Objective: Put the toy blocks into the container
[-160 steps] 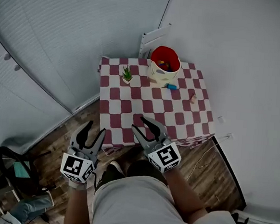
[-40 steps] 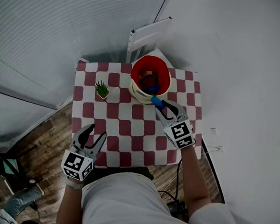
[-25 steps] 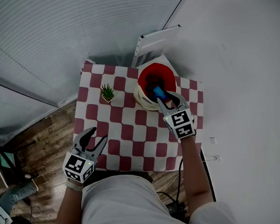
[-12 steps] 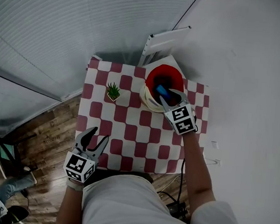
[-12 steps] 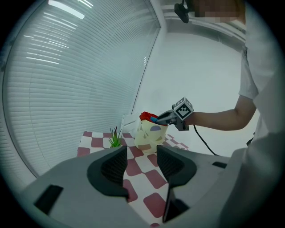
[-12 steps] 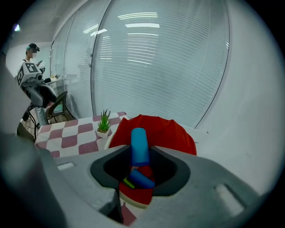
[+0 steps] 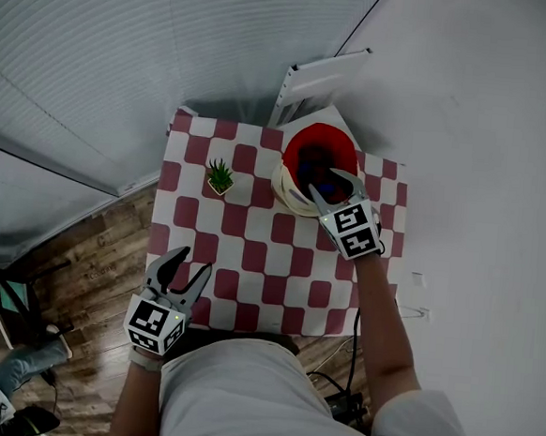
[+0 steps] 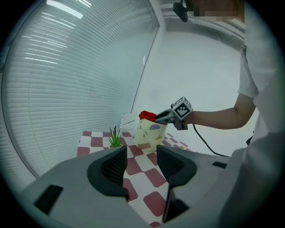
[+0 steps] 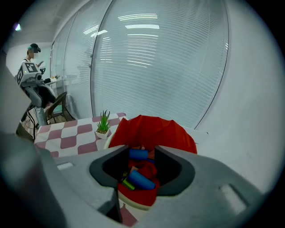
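Observation:
A cream container with a red lining stands at the far right of the checked table. My right gripper hangs over its mouth, jaws opening, pads touching nothing. Below them a blue cylinder block lies loose in the container among other blocks, with a second blue block further in. My left gripper is open and empty at the table's near left edge. In the left gripper view, the container and right gripper show beyond my left gripper.
A small potted plant sits left of the container. A white panel leans on the wall behind the table. Window blinds run along the left, a white wall stands at the right, and a cable lies on the wood floor.
Half a second ago the blue block was in the right gripper's jaws over the container. Now the jaws have spread and the block is down inside. The left gripper has held still.

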